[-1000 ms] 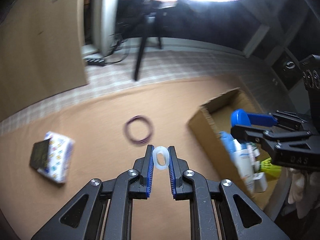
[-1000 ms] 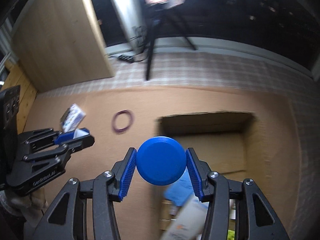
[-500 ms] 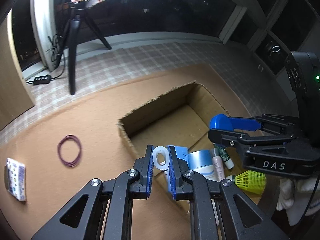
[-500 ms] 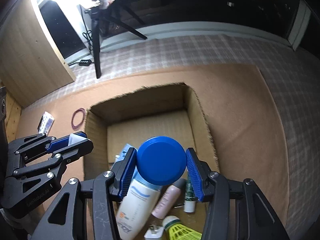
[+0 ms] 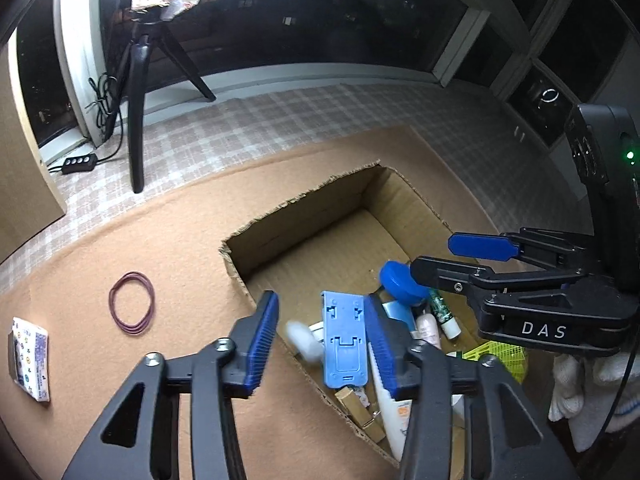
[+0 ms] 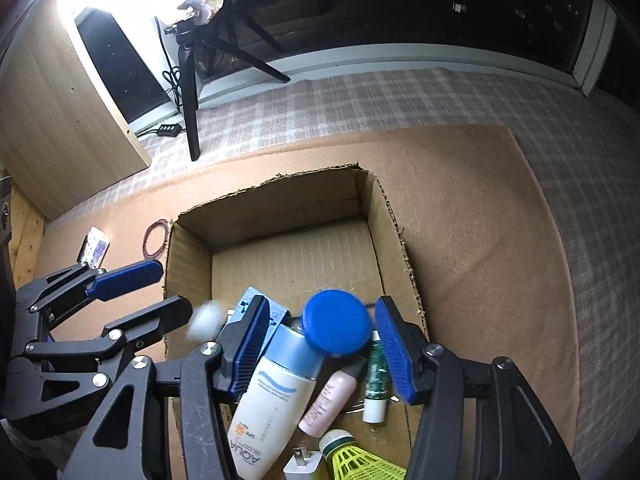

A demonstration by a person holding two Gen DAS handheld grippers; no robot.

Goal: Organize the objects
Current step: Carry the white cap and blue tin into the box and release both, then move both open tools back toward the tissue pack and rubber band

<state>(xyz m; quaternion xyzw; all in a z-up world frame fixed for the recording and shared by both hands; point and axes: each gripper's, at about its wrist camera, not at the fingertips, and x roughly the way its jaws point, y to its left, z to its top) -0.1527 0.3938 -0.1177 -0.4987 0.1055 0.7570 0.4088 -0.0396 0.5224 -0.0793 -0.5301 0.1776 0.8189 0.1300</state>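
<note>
Both grippers hang over the open cardboard box (image 5: 300,204) (image 6: 272,184). My left gripper (image 5: 322,304) has its jaws opening. The small white ring (image 5: 302,340) is a blur below them, touching neither pad. In the right wrist view the same ring (image 6: 204,320) blurs beside the left gripper (image 6: 160,292). My right gripper (image 6: 320,308) is opening too. The round blue lid (image 6: 336,328) sits loose between its pads, blurred, over the box's contents. In the left wrist view, the right gripper (image 5: 452,258) reaches in from the right above the lid (image 5: 396,280).
The box holds a white sunscreen tube (image 6: 272,400), a pink tube (image 6: 328,404), a green-and-white stick (image 6: 376,376), a yellow shuttlecock (image 6: 356,460), a plug (image 6: 304,464) and a blue plastic stand (image 5: 344,340). Left of it lie a purple rubber band (image 5: 131,303) and a tissue pack (image 5: 30,356). A tripod (image 5: 136,120) stands behind.
Both grippers swung from the mat to over the box, then stopped. Both sets of jaws have spread, and the white ring and blue lid have come free of the pads.
</note>
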